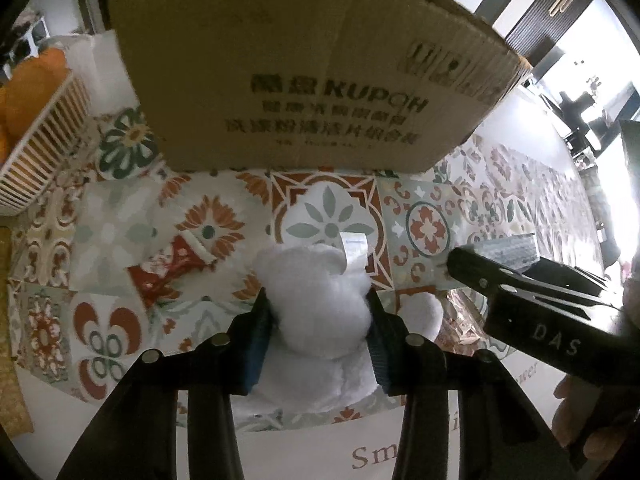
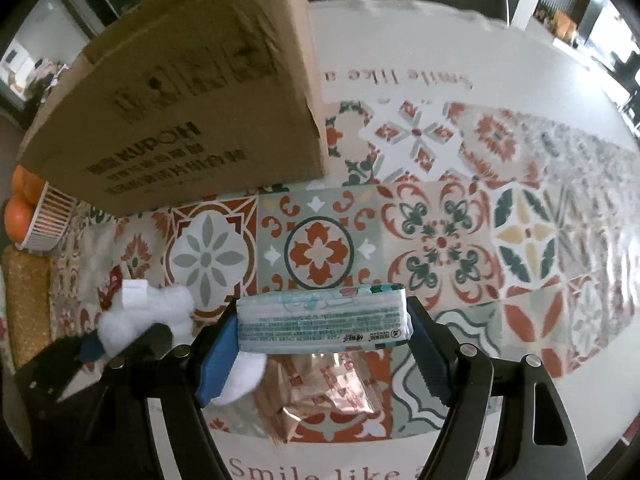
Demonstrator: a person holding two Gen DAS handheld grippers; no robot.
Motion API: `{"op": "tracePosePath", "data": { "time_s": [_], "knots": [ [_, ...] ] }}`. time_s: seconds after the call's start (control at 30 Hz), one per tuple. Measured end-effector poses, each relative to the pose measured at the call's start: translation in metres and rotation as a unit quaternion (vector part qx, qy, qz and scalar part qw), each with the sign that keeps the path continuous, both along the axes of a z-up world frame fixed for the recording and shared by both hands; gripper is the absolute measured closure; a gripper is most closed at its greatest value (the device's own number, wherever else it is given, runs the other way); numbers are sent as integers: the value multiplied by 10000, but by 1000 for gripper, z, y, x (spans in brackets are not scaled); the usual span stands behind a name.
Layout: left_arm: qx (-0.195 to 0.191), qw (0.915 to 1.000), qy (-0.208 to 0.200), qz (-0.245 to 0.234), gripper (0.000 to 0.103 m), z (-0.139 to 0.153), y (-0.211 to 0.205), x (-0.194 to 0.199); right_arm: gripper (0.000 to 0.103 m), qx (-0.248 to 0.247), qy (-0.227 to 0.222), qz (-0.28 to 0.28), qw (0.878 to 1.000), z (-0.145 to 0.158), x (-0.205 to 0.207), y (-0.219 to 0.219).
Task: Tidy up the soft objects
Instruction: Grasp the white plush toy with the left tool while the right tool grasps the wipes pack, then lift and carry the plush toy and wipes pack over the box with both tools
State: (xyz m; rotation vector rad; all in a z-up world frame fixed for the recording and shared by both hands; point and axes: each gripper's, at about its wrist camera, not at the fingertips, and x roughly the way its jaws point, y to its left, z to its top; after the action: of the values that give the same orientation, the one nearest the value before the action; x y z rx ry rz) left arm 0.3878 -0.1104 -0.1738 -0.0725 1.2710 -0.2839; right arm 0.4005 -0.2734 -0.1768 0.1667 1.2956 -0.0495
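So my left tool [image 1: 318, 316] has its blue pads pressed into both sides of the white plush [image 1: 316, 304], clamped on the fluffy body. Its paper tag [image 1: 354, 252] sticks up behind the top. The plush is still down on the desk [image 1: 120, 240], which has that patterned tile cloth over it, right near the front edge where the "Smile like" lettering runs. One round white paw [image 1: 420, 314] pokes out to the right of my pad.

My right tool [image 2: 322, 326] is clamped across a tissue pack [image 2: 322, 320], long side spanning between the two pads, both ends touching them. It sits just above a shiny copper-coloured foil packet [image 2: 320, 392] lying on the cloth; I can't tell if the pack is actually touching the packet or lifted clear of it.

The two tools are close side by side, plush to the left of the tissue pack. From the right wrist view the left tool shows at lower left with the plush bunched in it.

Behind both, a brown cardboard box [image 1: 304, 64] with KUPOH printed on the side stands on the desk, well back from the plush. Off to the far left there's a white slatted basket [image 1: 44, 148] with oranges [image 2: 18, 218] in it, next to the box
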Motion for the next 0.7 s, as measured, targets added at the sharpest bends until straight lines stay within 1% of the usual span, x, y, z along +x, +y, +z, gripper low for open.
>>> {"op": "tracePosePath", "data": {
  "time_s": [0.2, 0.3, 0.43, 0.53, 0.7],
  "knots": [
    [28, 9994, -330, 132, 61, 22, 12, -6, 25, -256, -282, 61, 9993, 21, -13, 8],
    [13, 9986, -496, 190, 61, 33, 18, -11, 25, -314, -447, 82, 9985, 33, -14, 8],
    [11, 9974, -683, 234, 60, 47, 24, -15, 25, -376, -671, 117, 9970, 48, -15, 21],
    [98, 9960, -826, 317, 60, 55, 27, -14, 25, -445, -821, 129, 9955, 60, -18, 25],
    [95, 9932, -1091, 388, 60, 72, 35, -14, 25, -467, -1018, 195, 9935, 76, -22, 31]
  ]
}}
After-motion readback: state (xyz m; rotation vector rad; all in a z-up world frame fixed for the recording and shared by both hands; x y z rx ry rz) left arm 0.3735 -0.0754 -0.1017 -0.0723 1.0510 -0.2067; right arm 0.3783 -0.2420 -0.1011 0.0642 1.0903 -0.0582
